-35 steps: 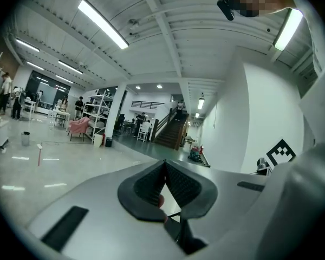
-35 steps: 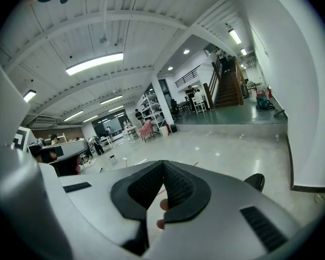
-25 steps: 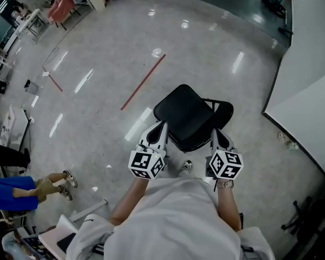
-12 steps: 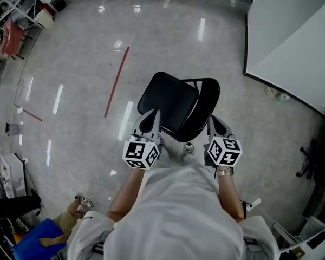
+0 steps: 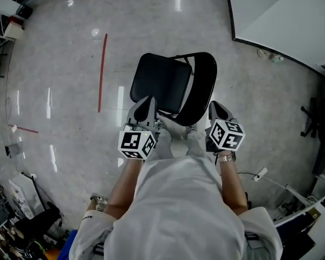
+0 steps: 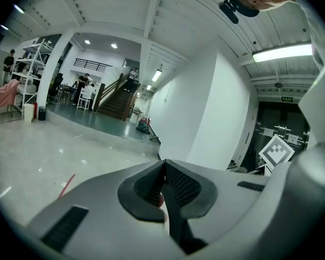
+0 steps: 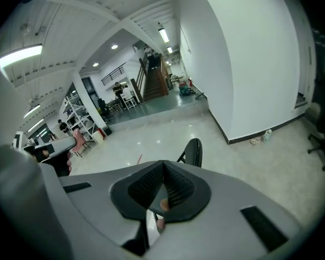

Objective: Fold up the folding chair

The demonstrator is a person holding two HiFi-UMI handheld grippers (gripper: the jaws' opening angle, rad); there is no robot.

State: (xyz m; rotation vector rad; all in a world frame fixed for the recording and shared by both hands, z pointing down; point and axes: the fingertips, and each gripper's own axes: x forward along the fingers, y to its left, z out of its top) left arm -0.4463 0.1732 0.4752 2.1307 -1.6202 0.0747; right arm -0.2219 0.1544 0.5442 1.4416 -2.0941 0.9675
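1. Folding chair on floor, straight ahead of person.
2. Left claw at chair's near-left edge; right claw at near-right, beside backrest.
3. Tape strip on floor, left of chair.
4. Wall panel beyond chair, to right.

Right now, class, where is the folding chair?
In the head view the folding chair stands mid-frame, just ahead of the left gripper and right gripper, between the red floor line on its left and the white wall at upper right.
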